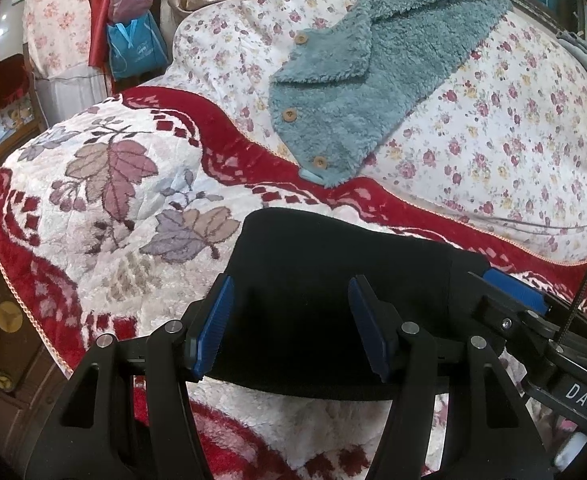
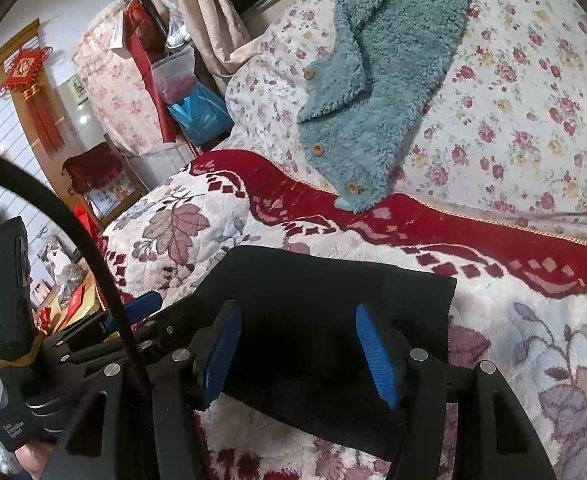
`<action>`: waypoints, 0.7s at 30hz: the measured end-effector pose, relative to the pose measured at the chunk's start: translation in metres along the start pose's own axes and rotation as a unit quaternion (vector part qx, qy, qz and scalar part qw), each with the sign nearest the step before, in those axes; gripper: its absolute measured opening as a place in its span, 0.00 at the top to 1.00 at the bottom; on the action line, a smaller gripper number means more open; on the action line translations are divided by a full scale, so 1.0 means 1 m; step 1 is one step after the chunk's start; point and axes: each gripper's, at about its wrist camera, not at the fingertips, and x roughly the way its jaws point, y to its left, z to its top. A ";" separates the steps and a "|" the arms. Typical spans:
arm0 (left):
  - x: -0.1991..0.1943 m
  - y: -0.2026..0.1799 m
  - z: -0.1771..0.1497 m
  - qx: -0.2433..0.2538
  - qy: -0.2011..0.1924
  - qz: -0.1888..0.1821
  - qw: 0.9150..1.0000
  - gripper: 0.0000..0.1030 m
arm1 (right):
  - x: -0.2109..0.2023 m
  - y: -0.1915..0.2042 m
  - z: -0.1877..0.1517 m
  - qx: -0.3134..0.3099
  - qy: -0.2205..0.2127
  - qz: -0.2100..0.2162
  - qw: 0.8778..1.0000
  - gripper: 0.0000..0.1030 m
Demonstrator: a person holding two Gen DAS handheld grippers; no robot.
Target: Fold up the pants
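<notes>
1. In the left wrist view, your left gripper [image 1: 289, 320] stood with jaws parted and gripping nothing; the black pants [image 1: 333, 264] lay as a compact folded block on the blanket [image 1: 113, 184], beneath and just ahead of the jaws.
2. In the right wrist view, your right gripper [image 2: 297, 340] was likewise released over the pants [image 2: 325, 288]. The folding looked nearly done; perhaps only smoothing remained.

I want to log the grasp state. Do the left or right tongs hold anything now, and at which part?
Nothing is held. The left tongs and the right tongs both stand open above the folded black fabric pants, their blue pads clear of the cloth.
</notes>
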 end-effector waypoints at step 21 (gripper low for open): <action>0.000 -0.002 -0.005 0.008 -0.016 0.012 1.000 0.42 | 0.010 -0.002 -0.005 0.008 0.011 0.005 1.000 0.44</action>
